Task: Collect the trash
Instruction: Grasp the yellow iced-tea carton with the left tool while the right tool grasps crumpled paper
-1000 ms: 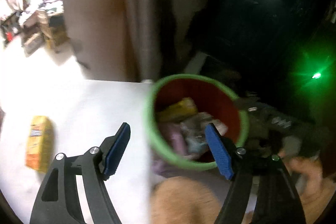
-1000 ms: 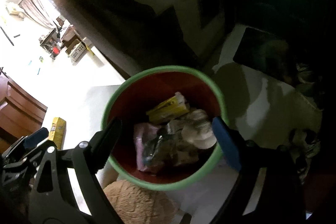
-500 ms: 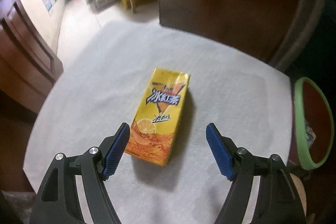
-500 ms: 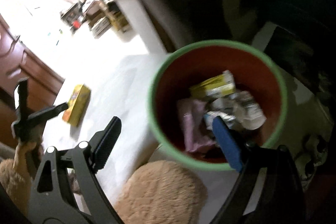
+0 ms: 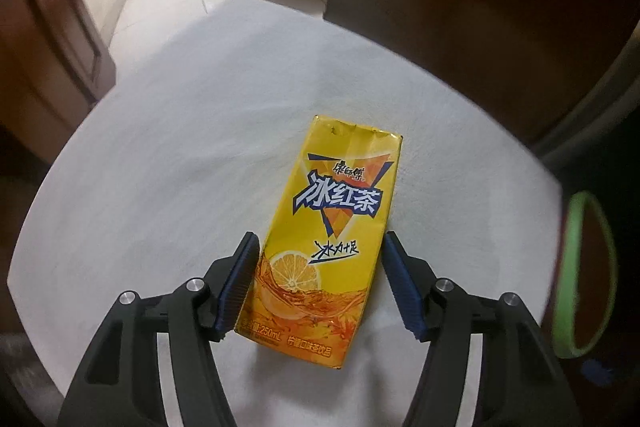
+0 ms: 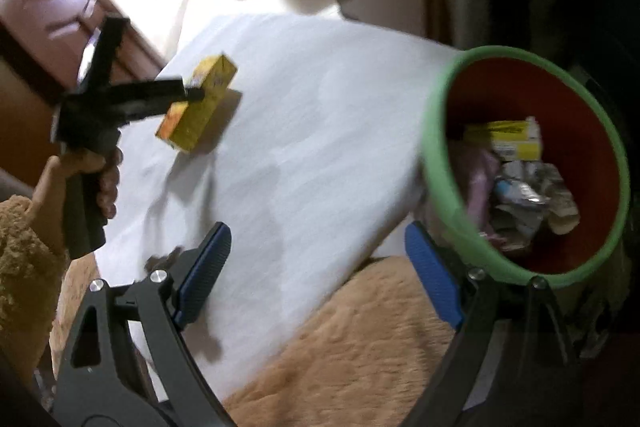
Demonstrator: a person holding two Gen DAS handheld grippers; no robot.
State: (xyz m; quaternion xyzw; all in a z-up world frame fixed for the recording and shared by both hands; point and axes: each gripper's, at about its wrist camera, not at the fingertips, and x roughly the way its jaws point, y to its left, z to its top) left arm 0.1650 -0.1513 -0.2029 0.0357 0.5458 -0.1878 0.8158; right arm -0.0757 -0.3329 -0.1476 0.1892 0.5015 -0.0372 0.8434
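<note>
Left gripper (image 5: 318,285) closing around yellow drink carton (image 5: 326,239) lying flat on white table (image 5: 180,147); right gripper (image 6: 320,277) wide apart, empty, near green-rimmed bin (image 6: 436,131) at right

Yellow-orange tea carton (image 5: 328,239), blue lettering; white table (image 5: 180,155); bin (image 6: 436,163) green-rimmed, red inside.
</note>
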